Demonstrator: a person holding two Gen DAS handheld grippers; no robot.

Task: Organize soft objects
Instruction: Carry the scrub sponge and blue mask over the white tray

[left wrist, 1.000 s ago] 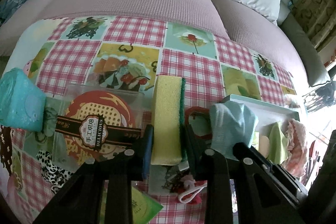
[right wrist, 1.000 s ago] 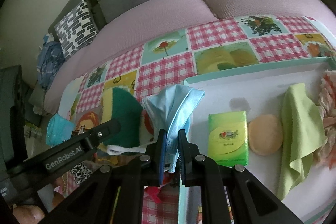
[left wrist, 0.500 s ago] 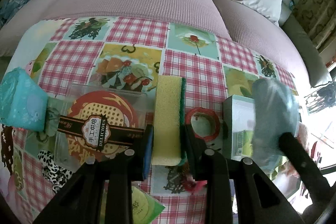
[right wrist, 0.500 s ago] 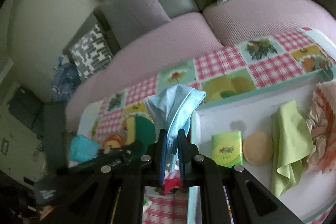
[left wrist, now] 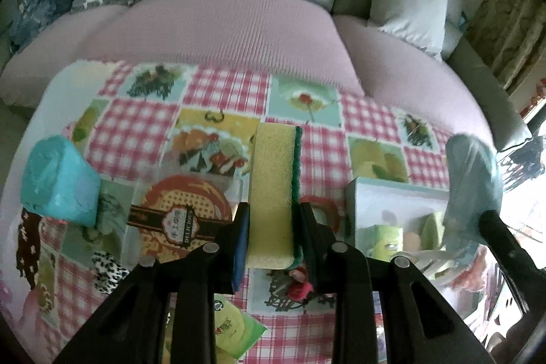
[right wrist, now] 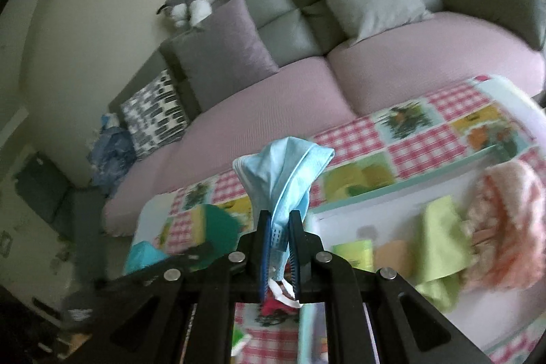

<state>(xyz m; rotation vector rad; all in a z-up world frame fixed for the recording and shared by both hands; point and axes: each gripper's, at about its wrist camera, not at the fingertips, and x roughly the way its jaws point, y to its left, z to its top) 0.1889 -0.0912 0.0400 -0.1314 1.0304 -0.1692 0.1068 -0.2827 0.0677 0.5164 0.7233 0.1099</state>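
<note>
My left gripper [left wrist: 273, 220] is shut on a yellow sponge [left wrist: 271, 190] with a green scouring side, held upright above the checked tablecloth [left wrist: 221, 91]. My right gripper [right wrist: 278, 224] is shut on a crumpled light blue face mask [right wrist: 283, 169], raised over the near left corner of the white tray [right wrist: 382, 210]. In the left wrist view the mask [left wrist: 472, 179] hangs at the right above the tray [left wrist: 392, 193]. The tray holds a lime green cloth [right wrist: 440, 244], a pink fluffy item [right wrist: 505, 220], a round tan pad [right wrist: 392, 256] and a green tissue pack [right wrist: 353, 253].
A turquoise soft pack [left wrist: 58, 179] and a clear box with a red and brown label [left wrist: 181, 214] lie left of the sponge. A red ring [left wrist: 324, 210] and a red-and-white item [left wrist: 300, 285] lie below it. A pink sofa [left wrist: 221, 26] with cushions borders the table's far edge.
Both grippers have risen with their loads. The mask has moved up and to the right over the tray, and the right view now tilts more toward the sofa.
</note>
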